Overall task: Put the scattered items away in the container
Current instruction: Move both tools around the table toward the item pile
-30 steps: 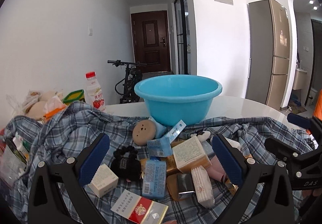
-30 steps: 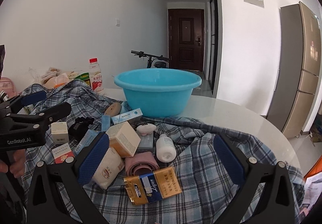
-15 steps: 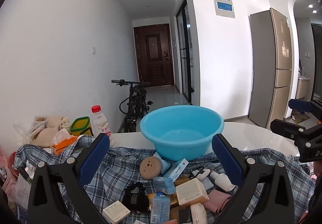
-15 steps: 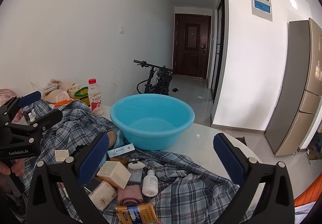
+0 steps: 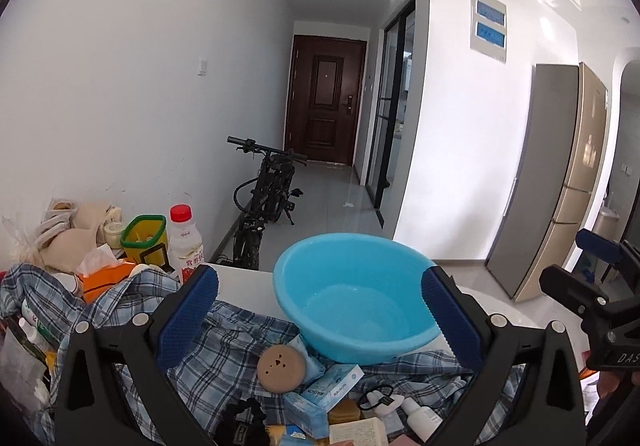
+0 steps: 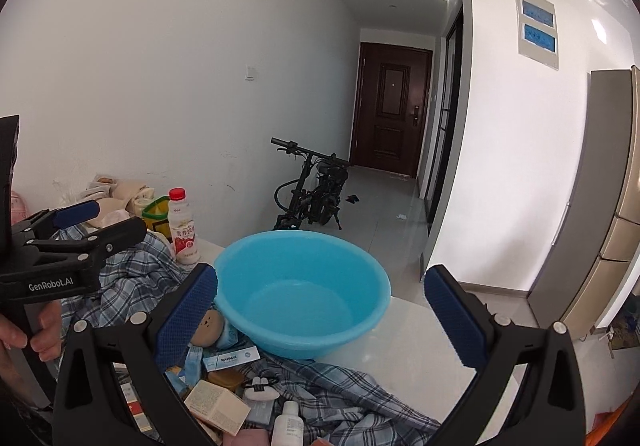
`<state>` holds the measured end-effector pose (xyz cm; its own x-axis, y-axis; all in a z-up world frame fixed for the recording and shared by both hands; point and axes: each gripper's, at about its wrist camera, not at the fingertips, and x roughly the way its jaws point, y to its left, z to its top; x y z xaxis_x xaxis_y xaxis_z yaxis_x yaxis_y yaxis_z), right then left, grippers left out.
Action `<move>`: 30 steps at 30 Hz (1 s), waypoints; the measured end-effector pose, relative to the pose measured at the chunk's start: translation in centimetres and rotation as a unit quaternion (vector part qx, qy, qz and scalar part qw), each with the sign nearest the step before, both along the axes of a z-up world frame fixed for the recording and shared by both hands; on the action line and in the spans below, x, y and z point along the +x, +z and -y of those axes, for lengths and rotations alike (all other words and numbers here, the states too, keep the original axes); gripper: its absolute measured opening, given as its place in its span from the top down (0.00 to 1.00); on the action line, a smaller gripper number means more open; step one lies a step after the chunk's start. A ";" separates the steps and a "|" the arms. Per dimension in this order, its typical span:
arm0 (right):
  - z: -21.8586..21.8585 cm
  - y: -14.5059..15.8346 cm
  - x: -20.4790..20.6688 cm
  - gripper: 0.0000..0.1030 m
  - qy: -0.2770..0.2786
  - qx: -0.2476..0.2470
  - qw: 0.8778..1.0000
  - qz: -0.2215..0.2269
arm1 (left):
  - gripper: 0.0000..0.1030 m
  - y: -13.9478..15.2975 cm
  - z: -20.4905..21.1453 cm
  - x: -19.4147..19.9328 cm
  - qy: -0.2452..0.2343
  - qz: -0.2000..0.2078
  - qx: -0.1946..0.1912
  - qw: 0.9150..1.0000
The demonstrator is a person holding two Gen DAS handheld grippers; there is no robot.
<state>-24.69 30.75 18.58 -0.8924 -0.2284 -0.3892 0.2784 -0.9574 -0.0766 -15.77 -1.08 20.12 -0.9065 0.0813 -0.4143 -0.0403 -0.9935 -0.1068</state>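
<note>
The empty light-blue basin (image 5: 340, 266) (image 6: 304, 258) stands on the table behind a plaid cloth (image 5: 224, 350) (image 6: 340, 394). On the cloth lie scattered items: a round tan puff (image 5: 281, 368) (image 6: 208, 326), a blue RAISON box (image 5: 330, 390) (image 6: 230, 358), a beige box (image 5: 358, 432) (image 6: 218, 406), a small white bottle (image 5: 420, 416) (image 6: 289, 424) and a black scrunchie (image 5: 242, 422). My left gripper (image 5: 320, 316) is open and empty, held above the items and facing the basin. My right gripper (image 6: 320, 310) is likewise open and empty. Lower items are cut off.
A red-capped drink bottle (image 5: 185, 242) (image 6: 182, 226), a green container (image 5: 144, 236) and bags sit at the table's far left by the wall. A bicycle (image 5: 268, 197) stands in the hallway, a fridge (image 5: 560, 181) at right. Bare white tabletop (image 6: 420, 346) shows right of the basin.
Both grippers have risen and tipped upward. The basin's inside now shows and the items have dropped to the bottom of both views. Both grippers stay open and empty.
</note>
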 end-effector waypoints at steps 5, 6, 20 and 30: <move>-0.5 -1.6 -4.1 0.00 -0.008 -0.023 0.999 0.042 | 0.00 -2.4 -0.2 -3.5 -0.006 0.053 0.017 0.998; -0.8 -2.2 -4.6 0.00 -0.003 -0.034 0.998 0.052 | 0.00 -2.9 -0.3 -4.2 -0.002 0.063 0.017 0.998; -1.3 -4.6 -7.8 0.00 -0.026 -0.022 0.994 0.105 | 0.00 -7.7 -3.2 -7.7 -0.079 0.162 0.042 0.983; -1.3 -5.0 -7.9 0.00 -0.012 -0.006 0.994 0.112 | 0.00 -6.9 -3.5 -6.7 -0.067 0.147 0.005 0.987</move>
